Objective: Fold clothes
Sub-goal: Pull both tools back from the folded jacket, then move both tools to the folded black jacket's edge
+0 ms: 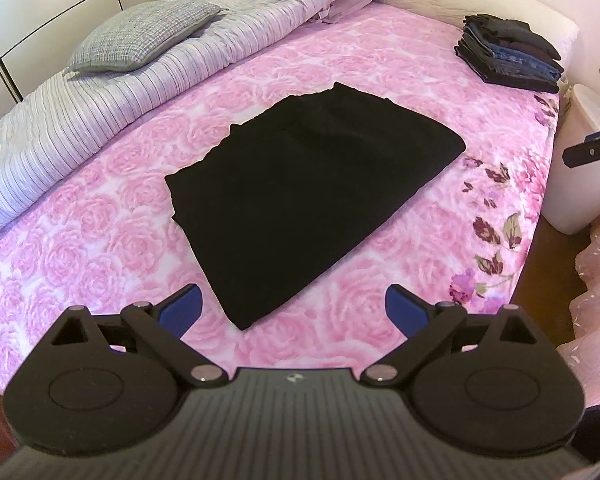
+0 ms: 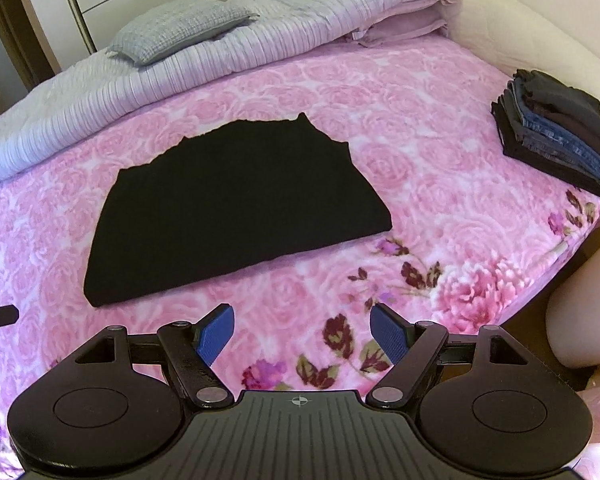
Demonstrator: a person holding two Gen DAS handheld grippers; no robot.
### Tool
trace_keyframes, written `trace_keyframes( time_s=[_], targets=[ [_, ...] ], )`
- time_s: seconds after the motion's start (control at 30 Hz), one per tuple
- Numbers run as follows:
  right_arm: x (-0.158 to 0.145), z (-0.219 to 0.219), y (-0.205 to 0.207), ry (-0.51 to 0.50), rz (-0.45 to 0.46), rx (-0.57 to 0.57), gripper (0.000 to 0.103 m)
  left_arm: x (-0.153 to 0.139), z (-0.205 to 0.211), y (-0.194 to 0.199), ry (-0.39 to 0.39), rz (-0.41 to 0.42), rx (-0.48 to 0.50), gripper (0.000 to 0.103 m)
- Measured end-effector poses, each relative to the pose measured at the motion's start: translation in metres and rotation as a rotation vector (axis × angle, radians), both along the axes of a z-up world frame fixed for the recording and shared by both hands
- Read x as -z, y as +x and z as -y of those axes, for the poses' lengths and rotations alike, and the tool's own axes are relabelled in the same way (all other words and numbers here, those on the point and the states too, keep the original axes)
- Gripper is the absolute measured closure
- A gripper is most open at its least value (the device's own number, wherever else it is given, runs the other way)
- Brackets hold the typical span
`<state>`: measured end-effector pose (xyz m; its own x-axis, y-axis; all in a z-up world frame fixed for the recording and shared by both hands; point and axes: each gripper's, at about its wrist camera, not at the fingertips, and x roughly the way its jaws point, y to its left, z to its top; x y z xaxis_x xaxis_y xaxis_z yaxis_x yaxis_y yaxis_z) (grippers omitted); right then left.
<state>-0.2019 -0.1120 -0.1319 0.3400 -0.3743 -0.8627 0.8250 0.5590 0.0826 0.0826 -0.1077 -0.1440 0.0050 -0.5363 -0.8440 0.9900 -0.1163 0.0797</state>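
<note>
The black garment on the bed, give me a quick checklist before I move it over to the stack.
1. Black garment folded flat on the pink floral blanket: ok.
2. Left gripper jaws open, nothing held: ok.
3. Right gripper jaws open, nothing held: ok.
4. Either gripper touching the garment: not ok, both are short of it.
5. Stack of folded clothes tidy, top free: ok.
6. Fold's layers aligned underneath: cannot tell.

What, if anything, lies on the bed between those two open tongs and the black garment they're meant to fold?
Nothing visible. Only bare pink floral bedspread separates the left tongs and right tongs from the black garment. The stack of folded clothes sits off at the far corner, and the grey pillow rests on the striped duvet beyond.
</note>
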Motion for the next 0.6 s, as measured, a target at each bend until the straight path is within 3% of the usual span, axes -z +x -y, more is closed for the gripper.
trace_keyframes(
  time_s=[0.33,0.6],
  targets=[
    [0.007,0.004,0.002,0.017,0.004,0.000,0.025,0.000,-0.004,0.003,0.011,0.006,-0.021,0.007],
    [0.022,0.003,0.017,0.040,-0.013,-0.079,0.025,0.007,-0.014,0.013,0.022,0.031,-0.059,0.007]
  ],
)
